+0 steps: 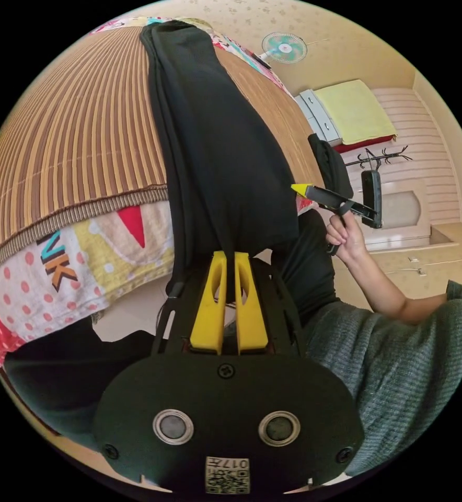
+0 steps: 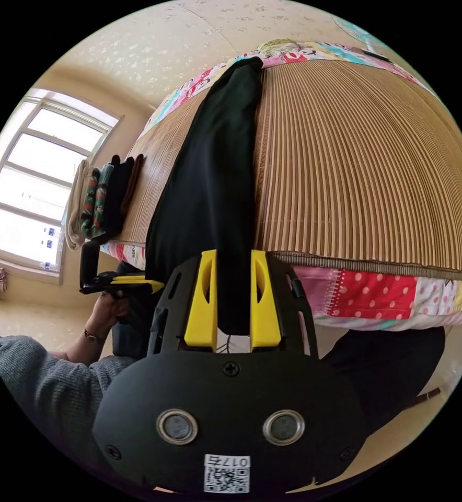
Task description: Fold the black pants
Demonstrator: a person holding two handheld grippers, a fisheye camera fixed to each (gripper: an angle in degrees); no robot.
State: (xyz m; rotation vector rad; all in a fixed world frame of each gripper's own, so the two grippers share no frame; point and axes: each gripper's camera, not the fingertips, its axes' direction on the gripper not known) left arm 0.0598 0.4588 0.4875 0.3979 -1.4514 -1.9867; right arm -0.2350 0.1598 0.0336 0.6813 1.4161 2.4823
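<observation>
The black pants (image 1: pixel 215 130) lie lengthwise on the striped bamboo mat (image 1: pixel 74 130) and reach to the bed's far end. Their near end hangs over the bed's edge. My left gripper (image 1: pixel 230 255) is shut on that near end, its yellow jaws almost touching with fabric pinched between them. To its right, a hand holds my right gripper (image 1: pixel 301 189) at the pants' other corner. In the right gripper view the pants (image 2: pixel 215 172) run up the mat (image 2: pixel 356 167), and my right gripper (image 2: pixel 233 253) is shut on a thick fold. The left gripper (image 2: pixel 155 285) bites the cloth at lower left.
A patchwork quilt (image 1: pixel 58 272) hangs below the mat's edge. Several folded clothes (image 2: pixel 103 201) are stacked at the mat's side near the window (image 2: pixel 32 178). A fan (image 1: pixel 285 47), a cabinet under a yellow cloth (image 1: pixel 351 110) and a coat stand (image 1: pixel 377 157) line the wall. The person's grey sleeve (image 1: pixel 398 355) is close.
</observation>
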